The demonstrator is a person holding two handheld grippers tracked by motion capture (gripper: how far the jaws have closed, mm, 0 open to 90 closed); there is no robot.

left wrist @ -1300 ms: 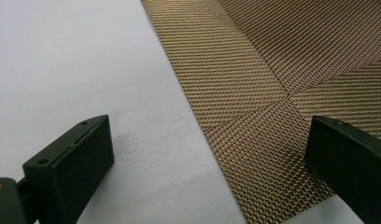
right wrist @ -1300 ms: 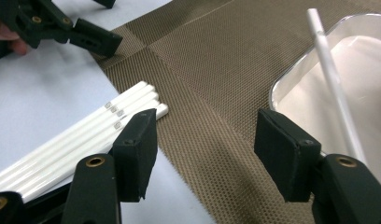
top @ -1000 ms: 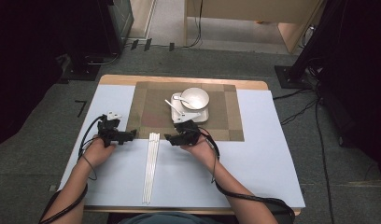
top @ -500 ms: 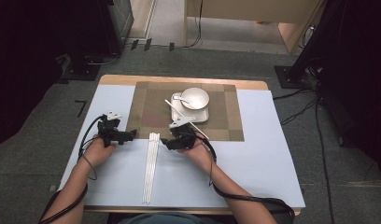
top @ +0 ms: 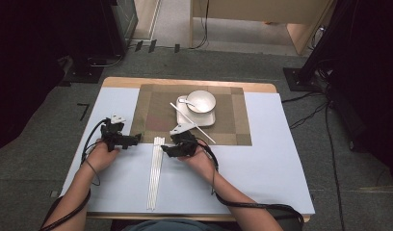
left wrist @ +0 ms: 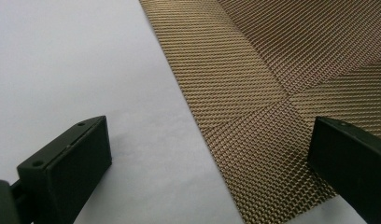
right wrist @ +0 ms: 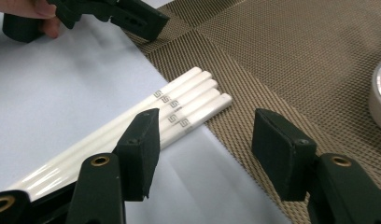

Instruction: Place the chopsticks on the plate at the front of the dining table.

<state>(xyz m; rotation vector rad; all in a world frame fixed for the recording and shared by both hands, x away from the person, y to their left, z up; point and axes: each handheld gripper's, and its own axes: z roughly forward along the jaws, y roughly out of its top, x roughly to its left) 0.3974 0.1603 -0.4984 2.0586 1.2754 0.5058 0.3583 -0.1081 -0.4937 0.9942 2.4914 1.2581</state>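
Observation:
Several white chopsticks [top: 155, 173] lie side by side on the pale table, their far ends [right wrist: 193, 100] resting on the near edge of a brown woven placemat [top: 161, 113]. My right gripper [top: 165, 150] hovers just right of those ends, and its jaws [right wrist: 202, 135] stand open with nothing between them; the left jaw hangs over the chopsticks. The left gripper [top: 136, 140] rests open at the mat's near left corner [left wrist: 272, 154], holding nothing. A white bowl [top: 201, 101] sits on a square white plate [top: 206, 119] on the mat.
A white spoon [top: 184, 101] lies beside the bowl, and a single white chopstick [top: 204, 134] slants across the plate onto the mat. The other hand's gripper [right wrist: 109, 14] appears at the top left of the right gripper view. The table [top: 271, 168] is pale blue.
My right gripper has shifted a little left and toward the person, closer to the chopstick ends. The left gripper has stayed put.

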